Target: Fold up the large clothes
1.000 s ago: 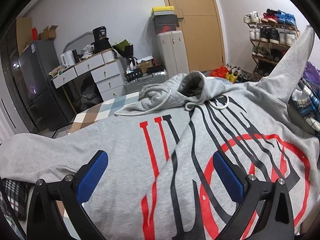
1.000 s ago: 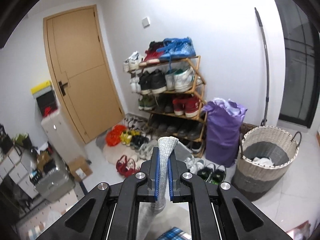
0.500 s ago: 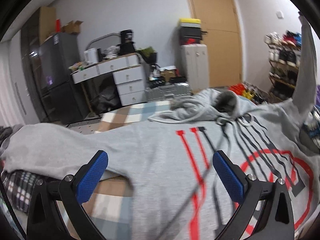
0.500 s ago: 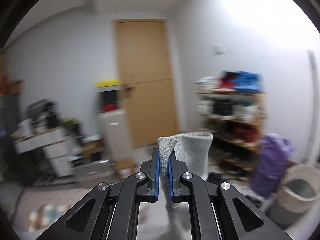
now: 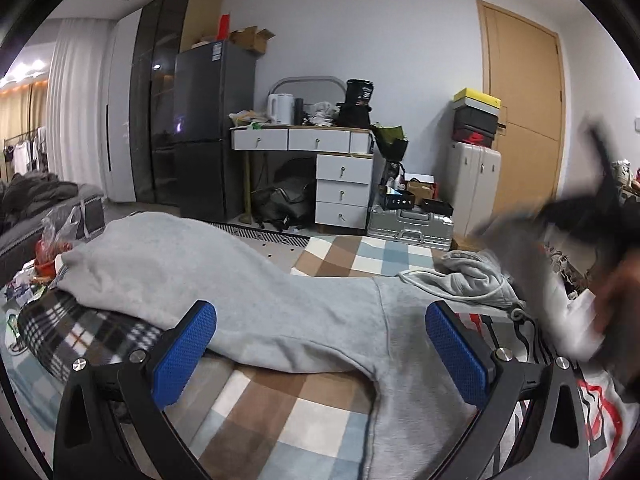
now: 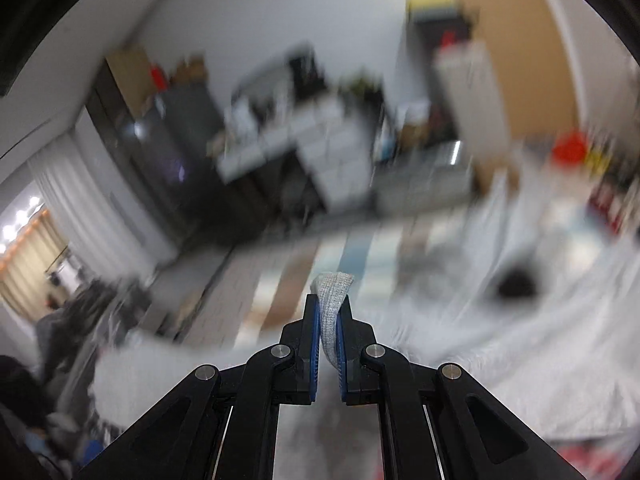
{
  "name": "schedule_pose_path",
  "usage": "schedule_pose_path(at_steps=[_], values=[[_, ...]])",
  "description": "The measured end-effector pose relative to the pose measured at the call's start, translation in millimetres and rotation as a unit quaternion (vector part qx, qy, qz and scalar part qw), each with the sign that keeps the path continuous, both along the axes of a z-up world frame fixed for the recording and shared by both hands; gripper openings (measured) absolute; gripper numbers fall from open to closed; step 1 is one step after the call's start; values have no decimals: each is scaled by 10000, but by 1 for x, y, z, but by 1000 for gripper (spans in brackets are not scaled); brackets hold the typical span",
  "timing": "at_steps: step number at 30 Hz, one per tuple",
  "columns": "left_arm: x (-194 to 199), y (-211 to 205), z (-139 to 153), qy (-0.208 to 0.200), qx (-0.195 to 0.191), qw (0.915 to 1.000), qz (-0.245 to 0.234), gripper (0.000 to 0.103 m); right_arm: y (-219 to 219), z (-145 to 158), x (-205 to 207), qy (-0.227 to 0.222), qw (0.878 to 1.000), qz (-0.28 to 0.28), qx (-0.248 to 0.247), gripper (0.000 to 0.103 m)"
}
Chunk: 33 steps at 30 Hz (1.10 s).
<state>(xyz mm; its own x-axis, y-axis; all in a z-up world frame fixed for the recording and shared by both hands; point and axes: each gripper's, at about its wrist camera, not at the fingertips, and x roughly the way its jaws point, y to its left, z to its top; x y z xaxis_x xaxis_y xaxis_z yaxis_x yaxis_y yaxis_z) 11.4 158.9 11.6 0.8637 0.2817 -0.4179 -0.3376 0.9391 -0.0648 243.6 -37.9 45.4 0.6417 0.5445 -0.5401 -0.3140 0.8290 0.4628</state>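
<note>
A grey hoodie with a red and black print lies spread on a checked blanket. Its left sleeve stretches out over a plaid cloth. My left gripper hovers open just above the sleeve's armpit, blue pads wide apart with nothing between them. At the right edge of that view, blurred, my right gripper and a hand carry the other sleeve over the hoodie's chest. In the blurred right wrist view my right gripper is shut on the ribbed grey cuff.
A plaid cloth lies under the left sleeve, with clutter beside it at far left. Beyond the blanket stand a white desk with drawers, a dark fridge, a silver suitcase and a wooden door.
My right gripper swept from high near the shoe rack down and across over the hoodie, cuff still clamped. My left gripper shifted left from the printed chest to the left sleeve.
</note>
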Motion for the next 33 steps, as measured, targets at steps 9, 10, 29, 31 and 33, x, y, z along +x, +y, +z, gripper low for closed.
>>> schedule_pose_path(at_steps=[9, 10, 29, 31, 33], values=[[-18, 11, 8, -306, -52, 9995, -47, 102, 78, -144, -14, 1642, 9798, 1032, -494, 39], [-20, 12, 9, -331, -78, 9994, -31, 102, 73, -140, -19, 1550, 9807, 1109, -445, 51], [-11, -12, 0, -79, 269, 9992, -281, 102, -189, -134, -63, 946, 9410, 258, -3237, 84], [-10, -15, -2, -35, 350, 9990, -270, 102, -187, -145, -60, 965, 9357, 444, -3363, 78], [-7, -17, -4, 48, 424, 9987, -293, 102, -181, -158, -53, 1133, 9336, 616, -3344, 59]])
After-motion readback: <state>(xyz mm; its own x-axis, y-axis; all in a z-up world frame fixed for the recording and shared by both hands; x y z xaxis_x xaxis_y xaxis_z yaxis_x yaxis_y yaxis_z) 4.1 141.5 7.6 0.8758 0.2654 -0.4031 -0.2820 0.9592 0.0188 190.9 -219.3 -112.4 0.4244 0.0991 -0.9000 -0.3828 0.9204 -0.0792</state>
